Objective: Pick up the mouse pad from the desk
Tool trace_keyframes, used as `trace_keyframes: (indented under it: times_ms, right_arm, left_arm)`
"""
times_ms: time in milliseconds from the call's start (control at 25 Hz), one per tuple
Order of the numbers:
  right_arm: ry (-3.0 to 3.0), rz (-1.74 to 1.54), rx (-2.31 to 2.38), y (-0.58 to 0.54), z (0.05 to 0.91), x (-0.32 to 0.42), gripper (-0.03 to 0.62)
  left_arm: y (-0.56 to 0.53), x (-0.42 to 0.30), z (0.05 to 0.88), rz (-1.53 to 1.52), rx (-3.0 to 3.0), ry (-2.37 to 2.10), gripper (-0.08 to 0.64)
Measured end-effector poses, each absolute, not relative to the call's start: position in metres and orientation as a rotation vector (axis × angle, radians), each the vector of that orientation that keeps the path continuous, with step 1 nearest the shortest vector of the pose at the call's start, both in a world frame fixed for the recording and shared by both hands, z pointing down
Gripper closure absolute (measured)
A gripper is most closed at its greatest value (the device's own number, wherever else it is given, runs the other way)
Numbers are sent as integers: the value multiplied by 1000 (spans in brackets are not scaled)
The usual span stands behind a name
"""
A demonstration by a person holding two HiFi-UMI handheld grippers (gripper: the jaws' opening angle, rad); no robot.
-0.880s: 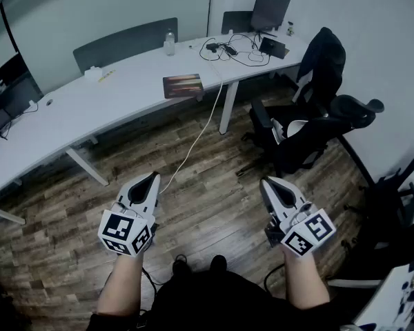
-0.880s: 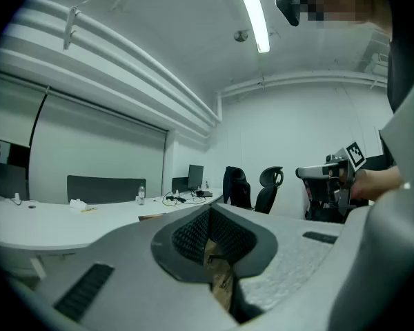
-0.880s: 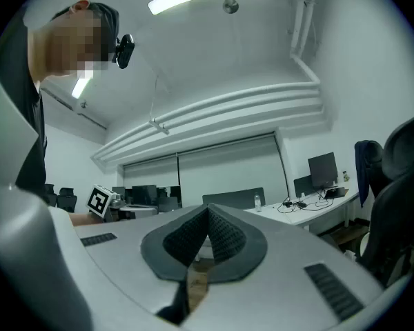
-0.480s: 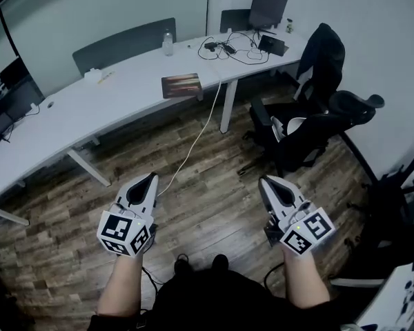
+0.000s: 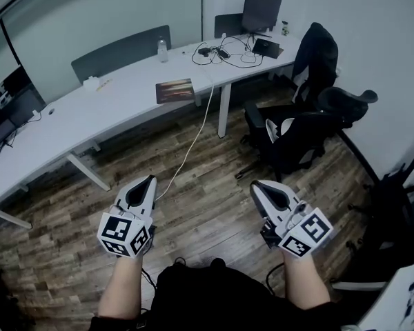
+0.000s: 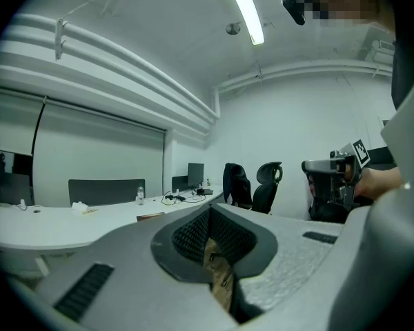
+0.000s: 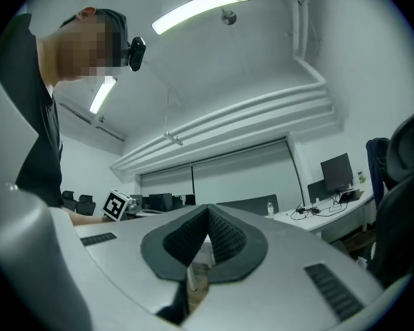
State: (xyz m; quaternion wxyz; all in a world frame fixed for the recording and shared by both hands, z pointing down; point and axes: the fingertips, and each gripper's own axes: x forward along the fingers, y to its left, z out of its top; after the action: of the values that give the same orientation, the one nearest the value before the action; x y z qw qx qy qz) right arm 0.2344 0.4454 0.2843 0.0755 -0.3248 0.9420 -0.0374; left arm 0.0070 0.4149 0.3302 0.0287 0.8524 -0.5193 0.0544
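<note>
Mouse pad [image 5: 175, 91] on desk [image 5: 83, 112] — left hand-held gripper [image 5: 151, 179] closed, empty

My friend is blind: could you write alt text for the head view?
A person holds a left gripper and a right gripper, both shut and empty, above a wood floor, short of a white desk. A mouse pad lies on it; black chairs stand right.
</note>
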Motion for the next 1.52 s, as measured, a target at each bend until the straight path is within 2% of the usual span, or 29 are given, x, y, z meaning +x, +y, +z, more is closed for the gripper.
trace_keyframes:
  times_ms: [360,800,1200,1520]
  right_arm:
    - [2847,-132,-941,453,291,267,598]
    - [2852,-166,-973,421,297,269,598]
    - [2849,-208,-1019,338,311,252,598]
    - [2870,-273,-1063,249,319,206,598]
  left_arm:
    - [419,39,322,159,2638,-1617,552]
    - [393,38,333,144,2620,-1599,552]
    - [307,18,344,118,2625,-1573,552]
    - [212,-22,354,140,2614,-1508,552]
